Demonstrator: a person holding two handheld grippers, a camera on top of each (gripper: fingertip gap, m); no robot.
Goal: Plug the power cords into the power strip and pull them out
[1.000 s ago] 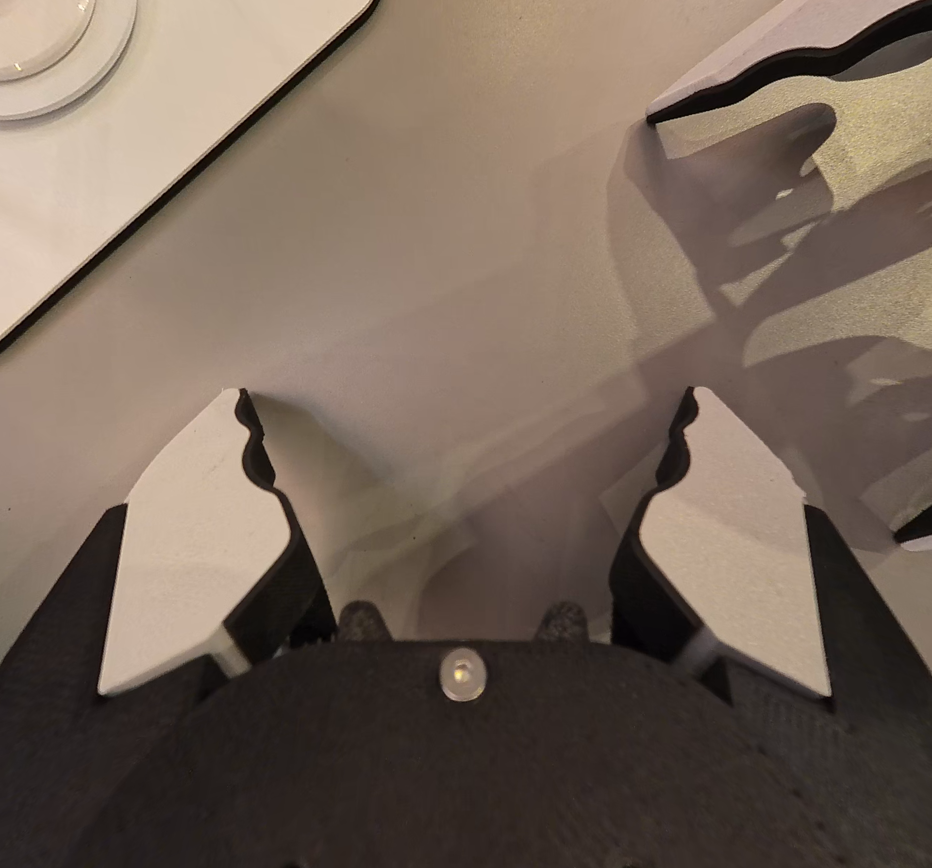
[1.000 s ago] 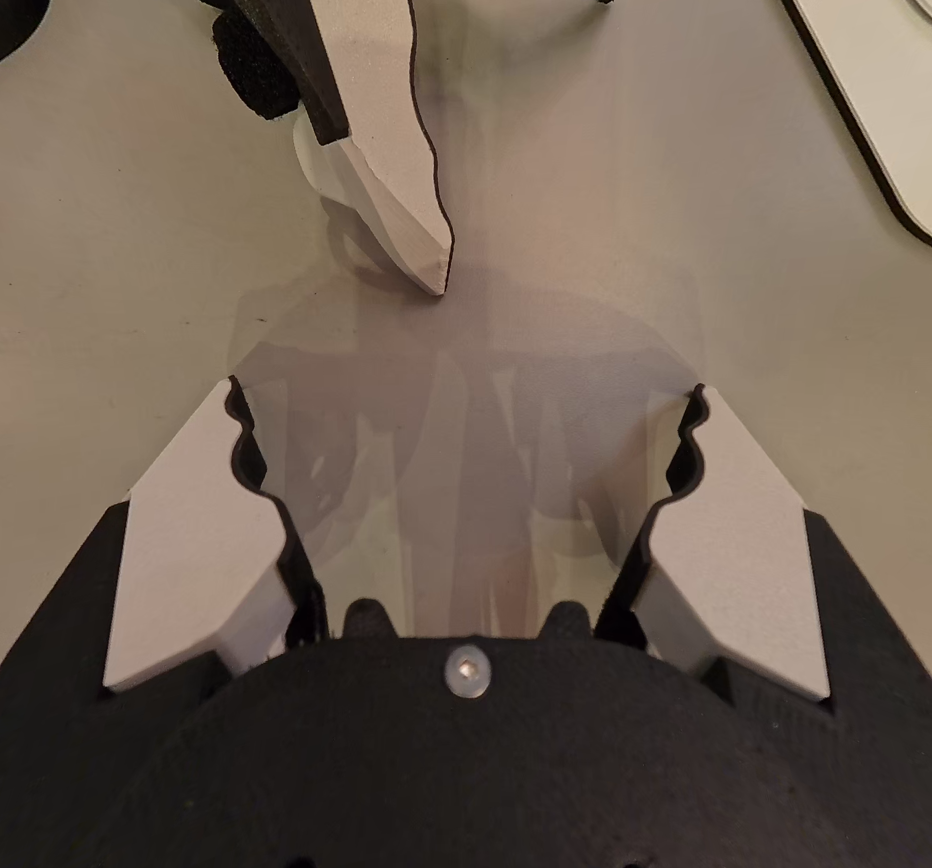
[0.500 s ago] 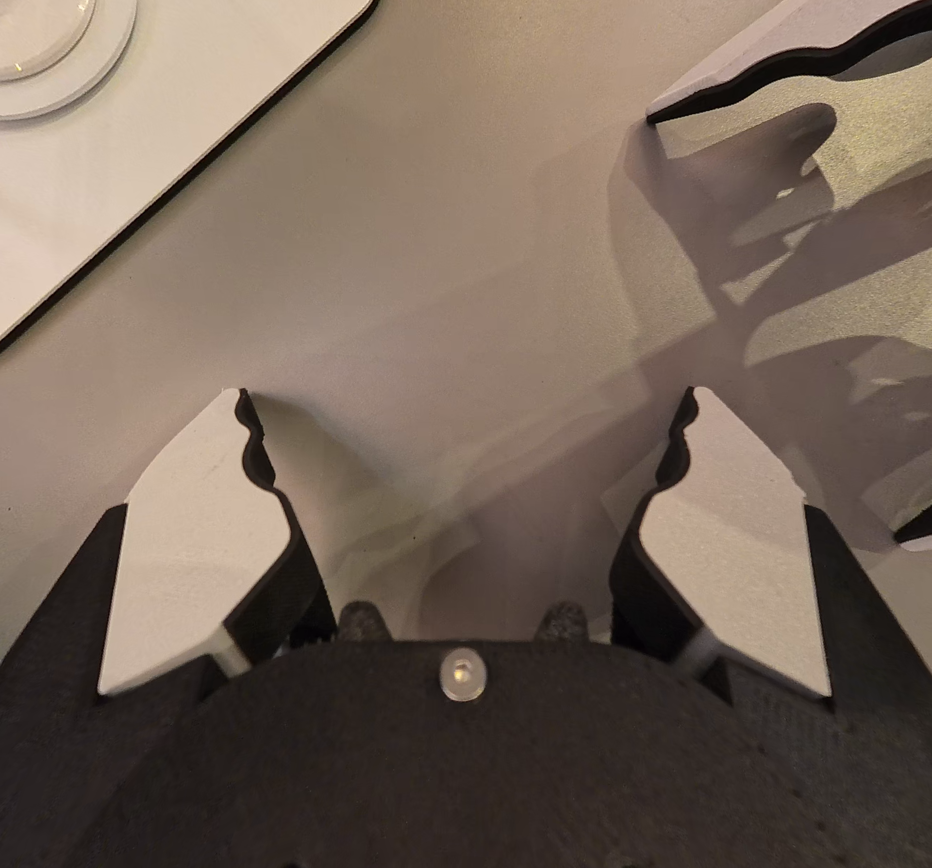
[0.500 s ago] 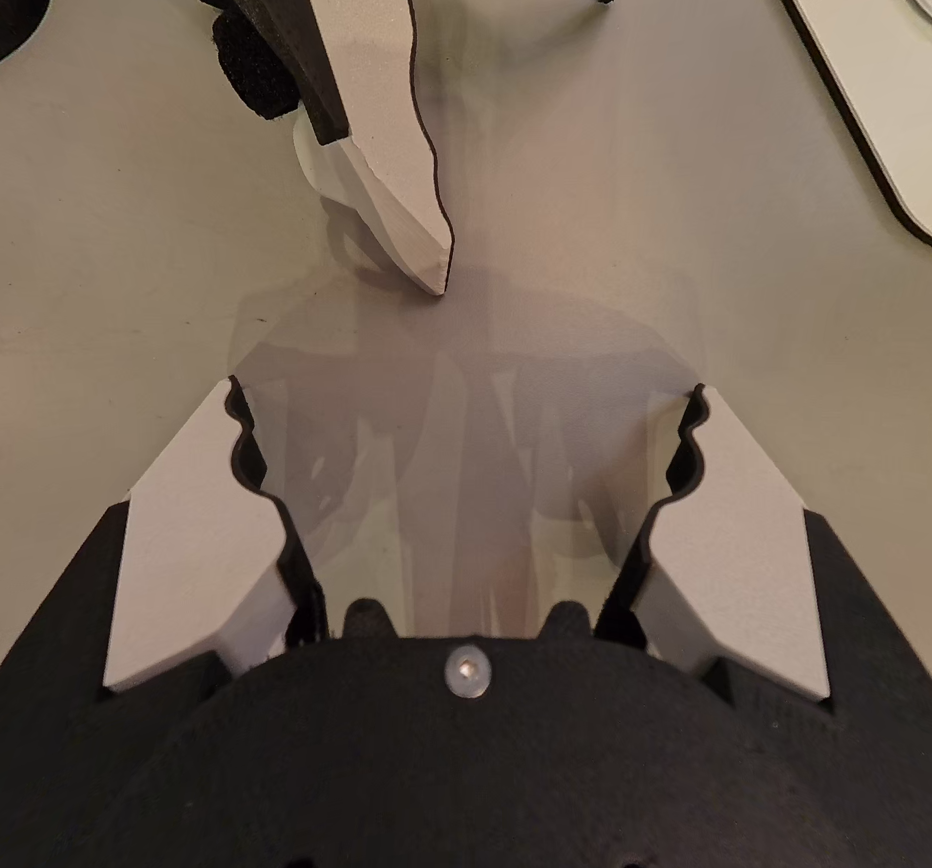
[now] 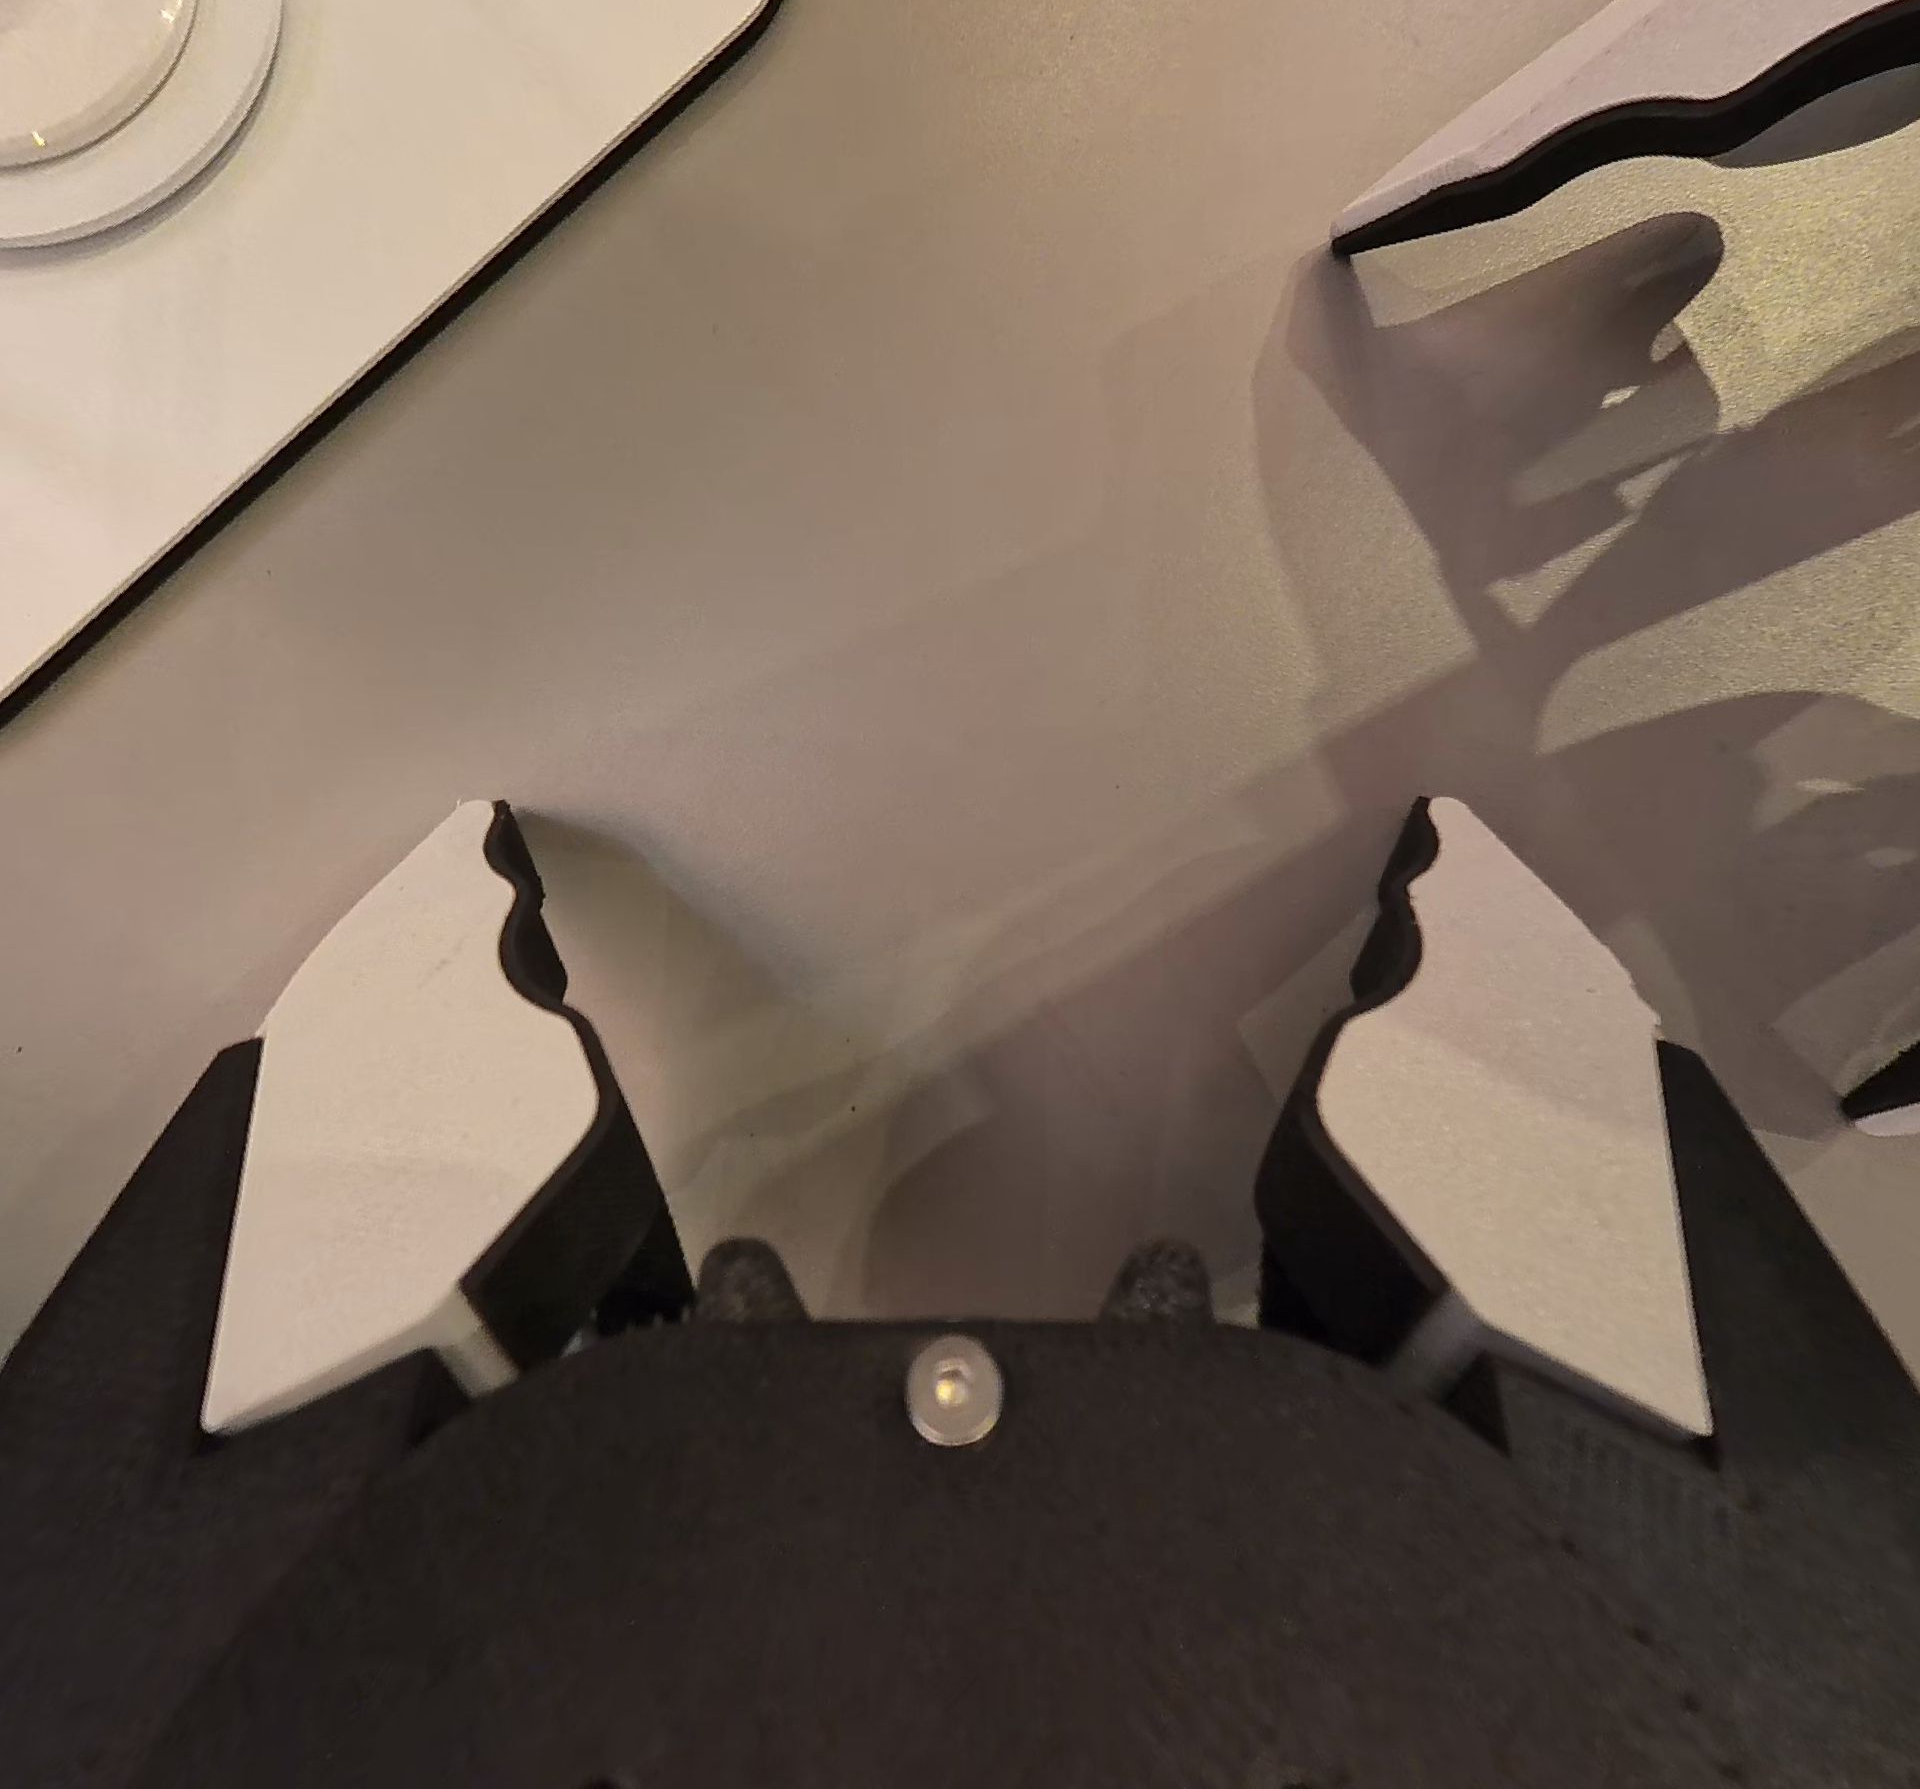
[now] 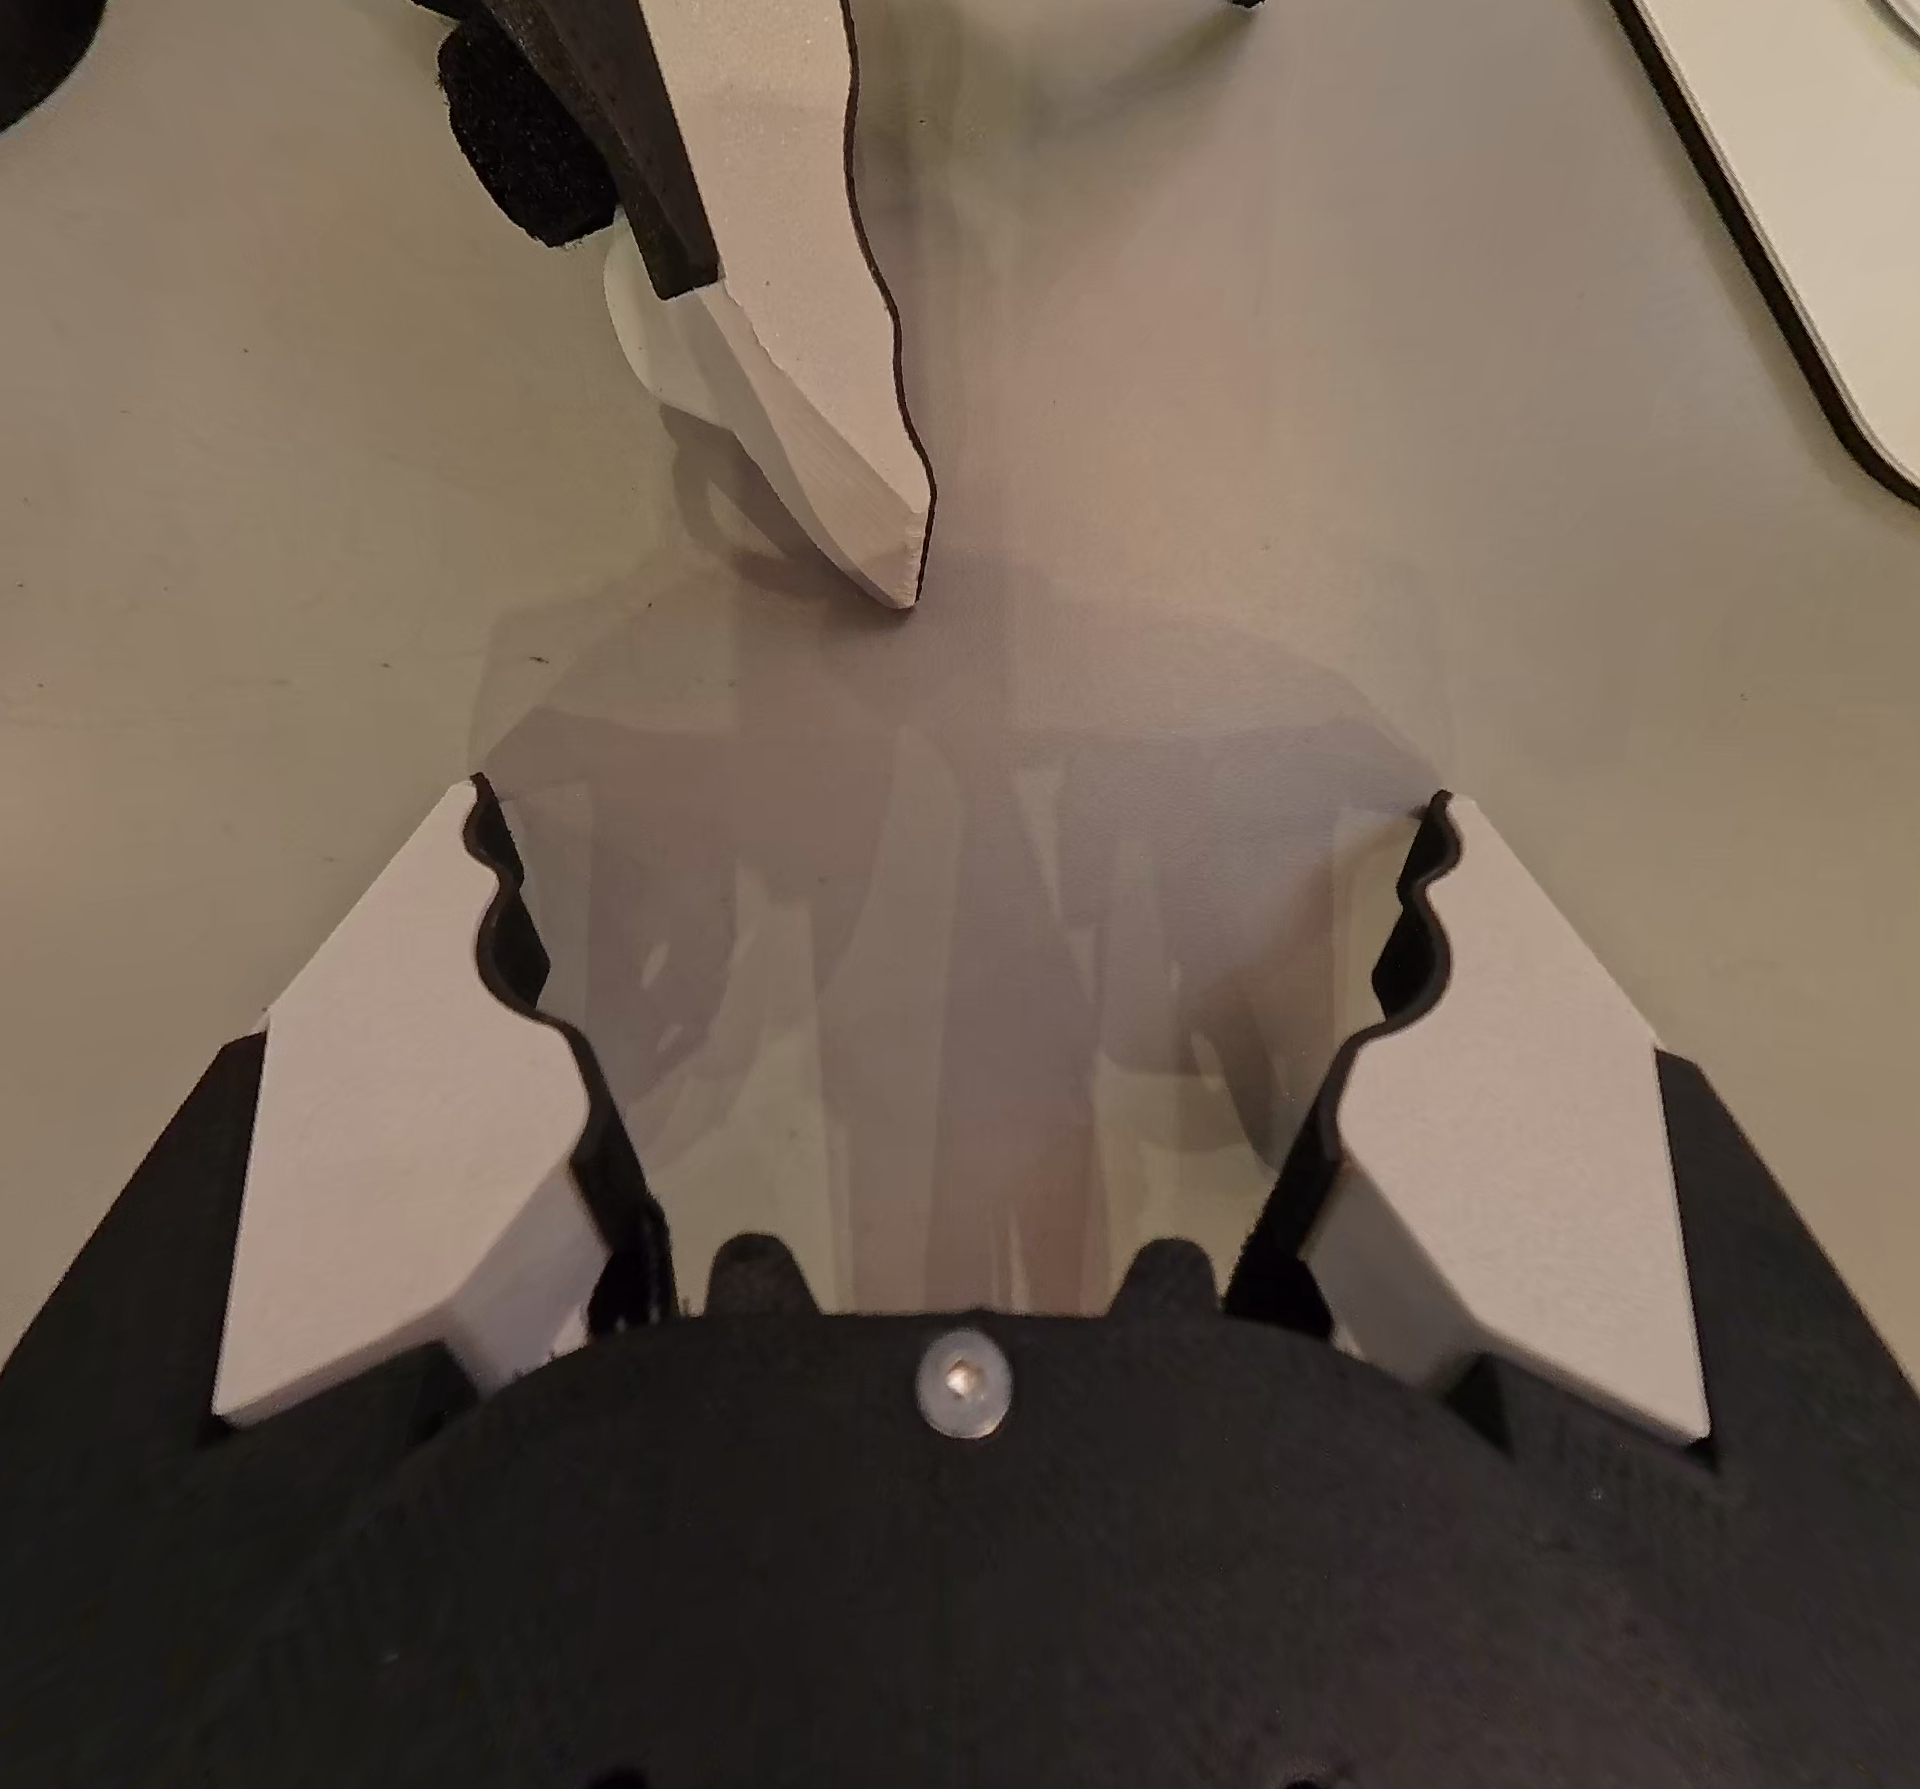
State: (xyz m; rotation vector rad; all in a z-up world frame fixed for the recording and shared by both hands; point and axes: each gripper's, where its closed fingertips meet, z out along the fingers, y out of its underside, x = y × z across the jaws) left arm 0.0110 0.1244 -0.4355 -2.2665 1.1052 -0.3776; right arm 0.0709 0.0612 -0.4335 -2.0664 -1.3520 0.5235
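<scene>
Left gripper [image 5: 961,804]: pointed down at the tabletop, close above it; white fingers [image 5: 416,1064] with wavy black inner pads stand wide apart, nothing between them but bare surface.
Left gripper, far view [image 6: 1039,285]: seen in the right wrist view at the top, one white finger tip coming down near the surface just ahead of the right gripper's span; jaws spread.
Right gripper [image 6: 956,789]: also angled down at the tabletop; fingers [image 6: 395,1095] wide apart, holding nothing, only shadow between them.
Right gripper, far view [image 5: 1621,129]: enters the left wrist view from the upper right, one white finger edge low over the surface, a second tip at the right margin.
Tabletop [image 5: 935,492]: smooth, matte, grey-beige; overlapping soft shadows of both grippers fall across it.
White board [image 5: 364,233]: flat, rounded corner, dark edge, lying on the tabletop at upper left of the left view; same board at upper right of the right view.
Round white disc [image 5: 135,56]: sits on the board, a clear dome at its centre.
Power cords, power strip: not visible in either view.
Room: out of view; only the tabletop shows.
</scene>
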